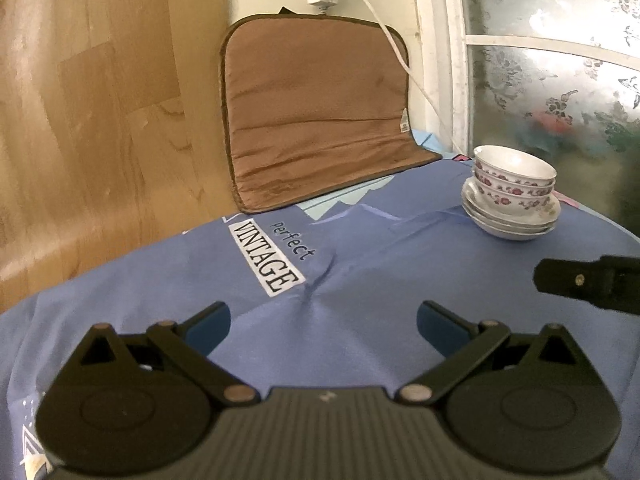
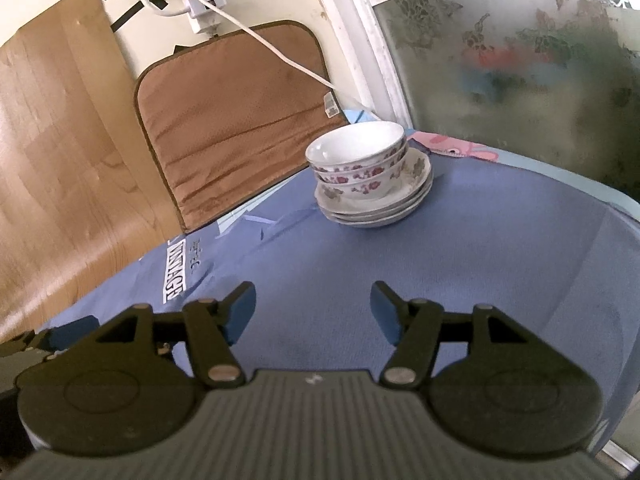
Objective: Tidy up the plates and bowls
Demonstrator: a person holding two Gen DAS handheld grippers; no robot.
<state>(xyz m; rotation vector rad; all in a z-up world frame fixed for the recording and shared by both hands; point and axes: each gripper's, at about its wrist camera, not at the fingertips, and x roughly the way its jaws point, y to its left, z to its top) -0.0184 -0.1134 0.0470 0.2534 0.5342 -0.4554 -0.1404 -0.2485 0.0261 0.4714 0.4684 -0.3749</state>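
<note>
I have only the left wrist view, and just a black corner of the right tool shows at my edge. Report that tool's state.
Observer: The right tool is open, with nothing between its blue pads.
Operator: Now look inside the top bowl. I see only its far wall.
Observer: The right wrist view looks deeper into the top bowl. It is plain white, with nothing in it as far as shows.
Operator: Give me the stack's bearing from the right tool.
Observer: The bowls sit on the plates ahead of that tool, a little right of its centre line.
</note>
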